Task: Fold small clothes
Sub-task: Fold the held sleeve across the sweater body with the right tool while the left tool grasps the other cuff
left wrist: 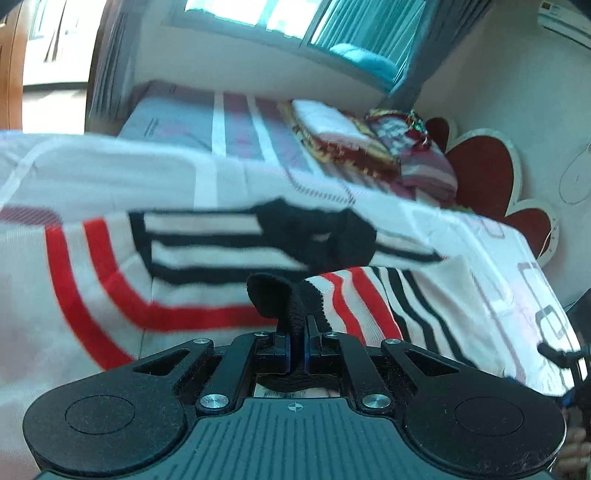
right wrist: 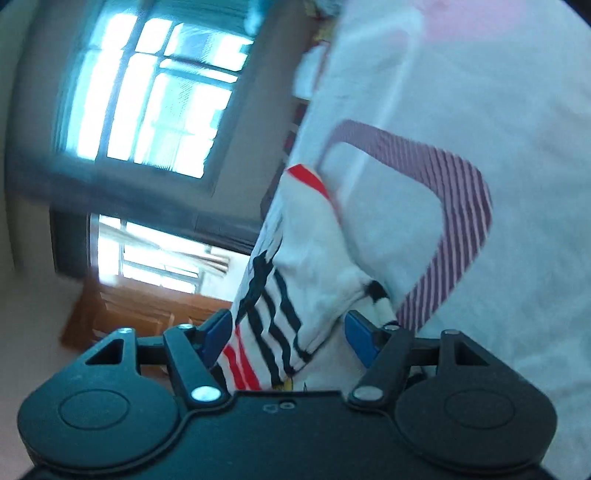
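Observation:
A small white garment with red and black stripes lies spread on the bed. My left gripper is shut on its black ribbed trim, which stands up folded between the blue pads. In the right wrist view, rolled sideways, the same garment hangs bunched between the blue pads of my right gripper. Those jaws stand wide apart, with a gap between the cloth and the right pad. The bed cover fills the right of that view.
Folded blankets are piled at the far end of the bed, before a red heart-shaped headboard. A window with curtains is behind. A person's hand shows at the lower right edge. Wooden furniture stands beneath a window.

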